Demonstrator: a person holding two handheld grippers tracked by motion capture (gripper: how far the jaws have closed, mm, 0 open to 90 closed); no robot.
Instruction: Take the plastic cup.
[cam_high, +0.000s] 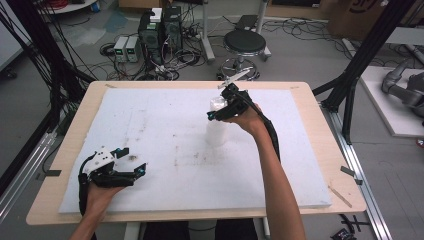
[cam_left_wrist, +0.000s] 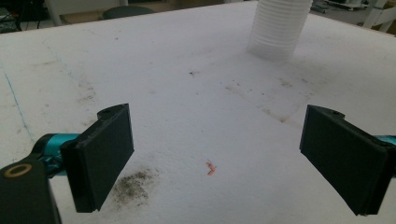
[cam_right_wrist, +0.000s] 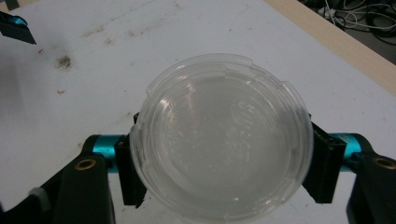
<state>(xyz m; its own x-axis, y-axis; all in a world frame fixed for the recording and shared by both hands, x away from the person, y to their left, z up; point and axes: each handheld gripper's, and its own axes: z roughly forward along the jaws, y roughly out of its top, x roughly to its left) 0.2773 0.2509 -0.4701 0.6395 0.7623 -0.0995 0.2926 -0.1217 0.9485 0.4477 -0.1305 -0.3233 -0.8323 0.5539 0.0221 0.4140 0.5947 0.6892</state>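
Note:
A stack of clear plastic cups (cam_high: 216, 132) stands upright on the white foam board (cam_high: 165, 120), right of its middle. My right gripper (cam_high: 216, 114) comes down over the top of the stack. In the right gripper view the round rim of the top cup (cam_right_wrist: 224, 135) sits between the two black jaws, which touch it on both sides. My left gripper (cam_high: 134, 161) rests on the foam near the front left corner, its jaws wide apart with nothing between them. In the left gripper view (cam_left_wrist: 215, 163) the ribbed stack (cam_left_wrist: 279, 25) stands far off at the upper right.
The foam board lies on a wooden table (cam_high: 320, 130). A dark smudge (cam_left_wrist: 133, 184) and a small orange scrap (cam_left_wrist: 210, 168) mark the foam by the left gripper. A black stool (cam_high: 244, 42), computers (cam_high: 160, 32) and cables stand on the floor beyond the far edge.

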